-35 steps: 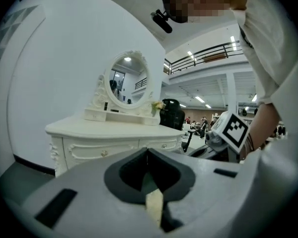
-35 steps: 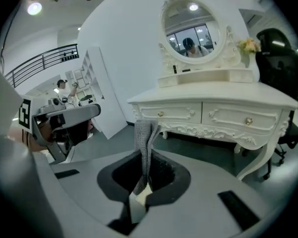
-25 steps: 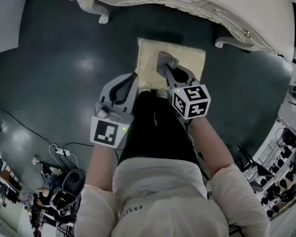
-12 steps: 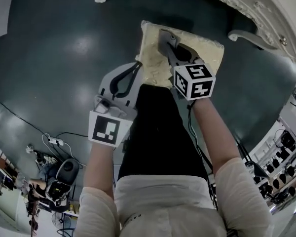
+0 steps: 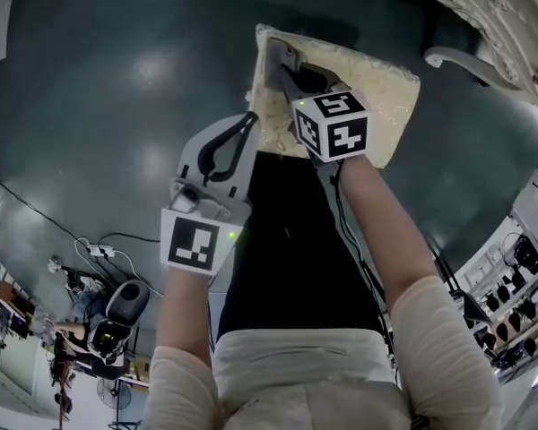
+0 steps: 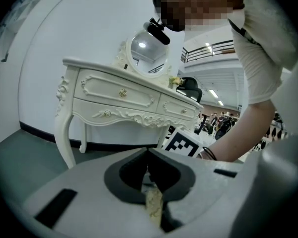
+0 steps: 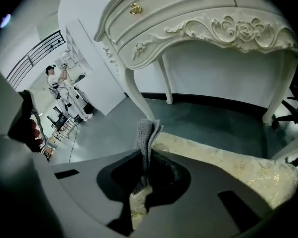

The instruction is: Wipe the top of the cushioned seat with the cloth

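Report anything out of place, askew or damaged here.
Nothing stands out. The cushioned seat looks whole and level, and the right gripper holds the grey cloth at its far left corner.

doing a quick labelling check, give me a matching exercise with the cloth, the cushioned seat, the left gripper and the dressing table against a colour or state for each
Things:
1. cloth
2. cushioned seat
3. left gripper
4. dressing table

Colours or states:
A. white and carved
B. grey, pinched in the right gripper
C. jaws together, by the seat's left edge
D. cream, standing on the dark floor

Pairs: 1-B, 2-D, 3-C, 4-A
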A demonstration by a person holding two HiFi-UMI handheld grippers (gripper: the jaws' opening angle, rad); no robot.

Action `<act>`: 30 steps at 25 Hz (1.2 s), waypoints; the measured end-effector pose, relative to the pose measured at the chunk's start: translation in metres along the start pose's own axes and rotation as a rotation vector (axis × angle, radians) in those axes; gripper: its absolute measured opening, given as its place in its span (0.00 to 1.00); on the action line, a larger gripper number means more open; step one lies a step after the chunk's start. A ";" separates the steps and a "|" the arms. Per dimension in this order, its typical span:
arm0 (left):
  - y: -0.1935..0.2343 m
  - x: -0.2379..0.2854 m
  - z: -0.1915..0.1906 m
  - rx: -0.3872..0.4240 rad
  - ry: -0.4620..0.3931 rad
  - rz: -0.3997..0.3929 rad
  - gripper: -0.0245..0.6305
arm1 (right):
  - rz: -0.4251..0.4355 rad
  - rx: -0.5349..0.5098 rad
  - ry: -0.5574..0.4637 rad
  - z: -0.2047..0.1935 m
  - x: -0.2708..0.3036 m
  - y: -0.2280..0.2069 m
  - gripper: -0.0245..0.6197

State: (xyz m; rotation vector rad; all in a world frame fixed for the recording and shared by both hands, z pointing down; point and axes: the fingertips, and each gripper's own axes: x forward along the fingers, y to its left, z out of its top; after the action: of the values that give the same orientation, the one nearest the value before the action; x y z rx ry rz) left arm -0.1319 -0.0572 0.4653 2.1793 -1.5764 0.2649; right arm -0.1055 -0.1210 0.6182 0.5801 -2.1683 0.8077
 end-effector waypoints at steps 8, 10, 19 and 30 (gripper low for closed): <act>-0.016 0.013 0.015 0.055 -0.043 -0.020 0.04 | 0.013 -0.011 0.025 -0.002 0.003 -0.009 0.08; -0.017 0.014 0.015 0.063 -0.044 -0.023 0.04 | 0.005 -0.006 0.030 -0.003 0.001 -0.012 0.08; -0.043 0.018 0.003 0.100 -0.019 -0.043 0.04 | -0.040 0.019 0.009 -0.023 -0.022 -0.039 0.08; -0.086 0.041 0.009 0.127 -0.029 -0.064 0.04 | -0.090 0.038 -0.002 -0.043 -0.065 -0.093 0.08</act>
State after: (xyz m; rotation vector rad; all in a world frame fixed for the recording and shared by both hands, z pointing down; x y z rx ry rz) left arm -0.0386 -0.0739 0.4531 2.3351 -1.5404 0.3233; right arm 0.0131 -0.1461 0.6254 0.6931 -2.1163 0.8013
